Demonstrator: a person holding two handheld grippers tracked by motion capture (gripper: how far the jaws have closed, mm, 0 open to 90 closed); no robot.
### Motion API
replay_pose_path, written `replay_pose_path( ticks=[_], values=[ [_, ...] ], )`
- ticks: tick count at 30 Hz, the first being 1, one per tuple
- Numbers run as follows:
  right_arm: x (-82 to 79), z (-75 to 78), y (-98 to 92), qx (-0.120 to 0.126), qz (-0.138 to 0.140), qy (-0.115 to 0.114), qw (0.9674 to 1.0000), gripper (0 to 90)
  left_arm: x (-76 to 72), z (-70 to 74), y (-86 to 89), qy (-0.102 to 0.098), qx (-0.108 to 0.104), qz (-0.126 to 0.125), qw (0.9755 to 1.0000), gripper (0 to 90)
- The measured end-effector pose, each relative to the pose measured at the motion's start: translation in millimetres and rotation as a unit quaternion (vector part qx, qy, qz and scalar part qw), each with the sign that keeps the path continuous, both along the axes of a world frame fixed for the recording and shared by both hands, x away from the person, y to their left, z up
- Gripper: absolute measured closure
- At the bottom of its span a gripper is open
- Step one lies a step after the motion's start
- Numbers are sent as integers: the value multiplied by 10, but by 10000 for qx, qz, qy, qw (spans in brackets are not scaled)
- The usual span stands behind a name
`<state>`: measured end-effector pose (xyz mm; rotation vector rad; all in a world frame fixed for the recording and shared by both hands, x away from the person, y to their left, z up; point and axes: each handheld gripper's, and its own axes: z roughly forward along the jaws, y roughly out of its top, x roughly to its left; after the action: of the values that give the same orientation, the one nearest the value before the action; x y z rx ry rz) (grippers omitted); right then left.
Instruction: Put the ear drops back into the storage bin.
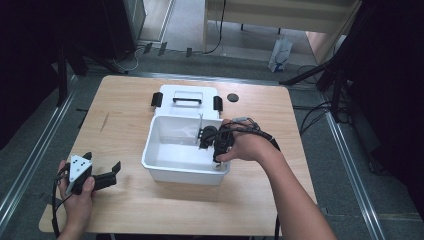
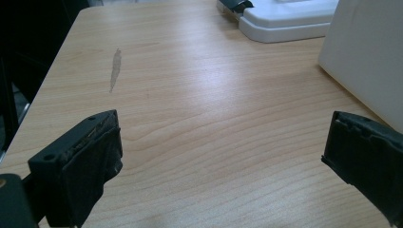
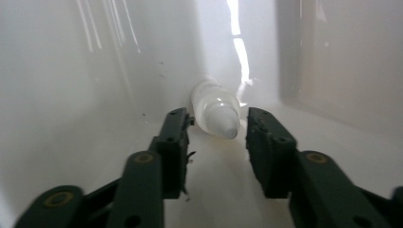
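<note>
A small white bottle (image 3: 214, 107) with a ribbed cap lies on its side in a corner of the white plastic bin (image 1: 185, 175). My right gripper (image 3: 216, 128) is down inside the bin (image 3: 71, 71), open, its jaws on either side of the cap with small gaps. From above, the right gripper (image 1: 202, 137) shows inside the bin's right half. My left gripper (image 1: 104, 162) rests open near the table's front left. Bare wood lies between its jaws in the left gripper view (image 2: 221, 142).
The bin's white lid (image 1: 185, 91) with a black handle and clips lies flat just behind the bin. A small black disc (image 1: 232, 97) sits right of the lid. The bin wall (image 2: 366, 52) stands right of the left gripper. A grey smear (image 2: 114, 69) marks the wood.
</note>
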<state>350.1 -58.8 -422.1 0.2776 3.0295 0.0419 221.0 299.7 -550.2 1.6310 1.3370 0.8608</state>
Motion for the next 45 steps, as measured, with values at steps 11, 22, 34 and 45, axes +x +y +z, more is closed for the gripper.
replay_pose_path(
  ticks=[11, 22, 34, 45],
  values=[
    [-29, 360, -44, 426, -155, -198, 9988, 368, 2, 1, 1, -2, -3, -7, 10000, 0],
    [-91, 695, -254, 742, -567, -396, 9948, 0, 3, 1, 1, 9, 7, -16, 10000, 0],
    [-79, 710, -661, 769, -1126, -625, 9887, 0, 3, 1, -3, 9, 11, -12, 10000, 0],
    [-98, 460, -996, 876, -1436, -562, 9841, 0, 1, -2, -7, -20, 13, -4, 10000, 0]
  ],
)
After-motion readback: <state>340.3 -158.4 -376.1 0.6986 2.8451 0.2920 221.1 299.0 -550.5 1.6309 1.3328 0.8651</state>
